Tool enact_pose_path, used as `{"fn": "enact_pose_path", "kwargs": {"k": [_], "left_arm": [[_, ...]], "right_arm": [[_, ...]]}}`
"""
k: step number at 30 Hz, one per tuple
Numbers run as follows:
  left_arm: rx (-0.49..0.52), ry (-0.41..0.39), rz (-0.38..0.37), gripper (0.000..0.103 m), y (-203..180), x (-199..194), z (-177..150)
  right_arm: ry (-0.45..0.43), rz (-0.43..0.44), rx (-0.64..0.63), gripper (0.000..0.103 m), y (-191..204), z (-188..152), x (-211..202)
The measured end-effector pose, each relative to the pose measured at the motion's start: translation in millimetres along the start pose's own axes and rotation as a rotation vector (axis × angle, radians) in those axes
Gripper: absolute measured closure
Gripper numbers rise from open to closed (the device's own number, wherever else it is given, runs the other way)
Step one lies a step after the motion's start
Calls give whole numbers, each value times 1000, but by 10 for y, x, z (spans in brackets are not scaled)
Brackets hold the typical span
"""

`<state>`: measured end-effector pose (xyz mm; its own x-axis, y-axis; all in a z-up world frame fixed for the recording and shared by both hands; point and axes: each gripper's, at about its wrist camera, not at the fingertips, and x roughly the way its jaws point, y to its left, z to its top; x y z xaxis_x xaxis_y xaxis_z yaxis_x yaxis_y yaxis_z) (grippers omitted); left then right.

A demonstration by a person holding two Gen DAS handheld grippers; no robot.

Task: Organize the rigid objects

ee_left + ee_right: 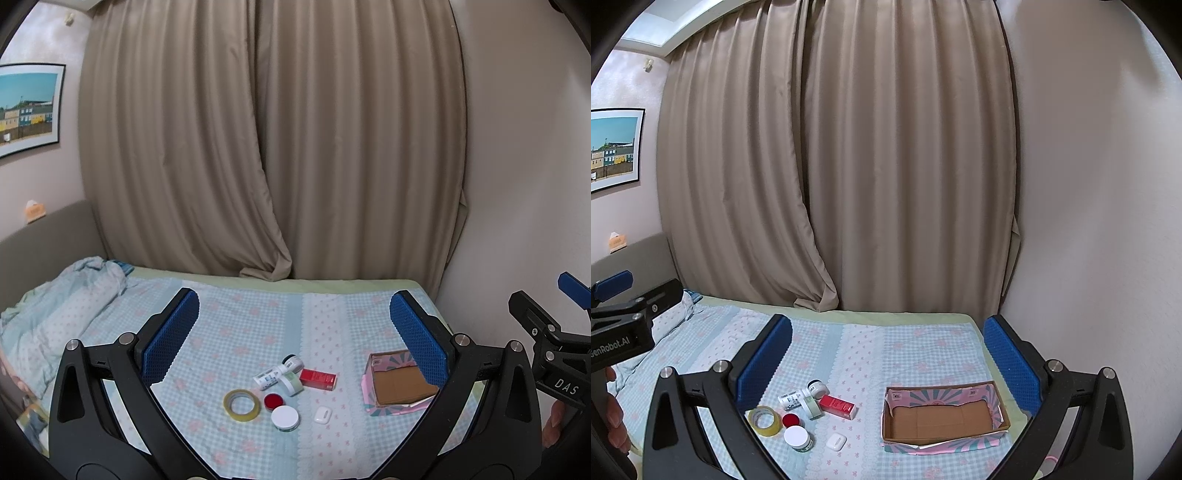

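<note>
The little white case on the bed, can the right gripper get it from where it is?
Probably yes. The white case lies alone on the bed cover, apart from the jar and the cardboard box. The right gripper is open with nothing between it and the case.

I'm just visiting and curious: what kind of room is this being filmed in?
Most likely a bedroom. The small items lie on a bed with a checked, flowered sheet, a rumpled quilt is bunched at one end, and closed beige curtains hang behind it.
</note>
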<state>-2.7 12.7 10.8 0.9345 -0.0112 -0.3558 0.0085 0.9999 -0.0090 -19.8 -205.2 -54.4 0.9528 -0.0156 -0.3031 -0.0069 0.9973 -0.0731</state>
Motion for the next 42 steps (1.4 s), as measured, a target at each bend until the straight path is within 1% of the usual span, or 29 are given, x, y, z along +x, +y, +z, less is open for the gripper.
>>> {"fn": "enact_pose_path", "kwargs": {"k": [13, 19, 24, 29, 32, 35, 37, 42], "left_arm": [[0, 2, -3, 1, 19, 1, -7], [6, -7, 15, 1, 26, 5, -30], [0, -12, 10, 1, 38, -12, -59], [-10, 2, -16, 1, 51, 8, -79], [-10, 38, -10, 1, 90, 72, -73], [-19, 87, 11, 1, 184, 176, -49], [-25, 112, 18, 1, 262, 248, -66], [-63, 196, -5, 1, 639, 590, -220]], "right_arm": [[-2, -4, 3, 0, 14, -9, 16], [-3, -2, 16, 0, 6, -44, 24], [-22, -17, 13, 0, 10, -52, 11], [-18, -11, 21, 0, 23, -55, 11], [-7, -14, 15, 0, 33, -45, 25], [45, 7, 20, 0, 22, -9, 98], [63, 14, 20, 0, 13, -16, 149], [126, 28, 8, 0, 63, -160, 396]]}}
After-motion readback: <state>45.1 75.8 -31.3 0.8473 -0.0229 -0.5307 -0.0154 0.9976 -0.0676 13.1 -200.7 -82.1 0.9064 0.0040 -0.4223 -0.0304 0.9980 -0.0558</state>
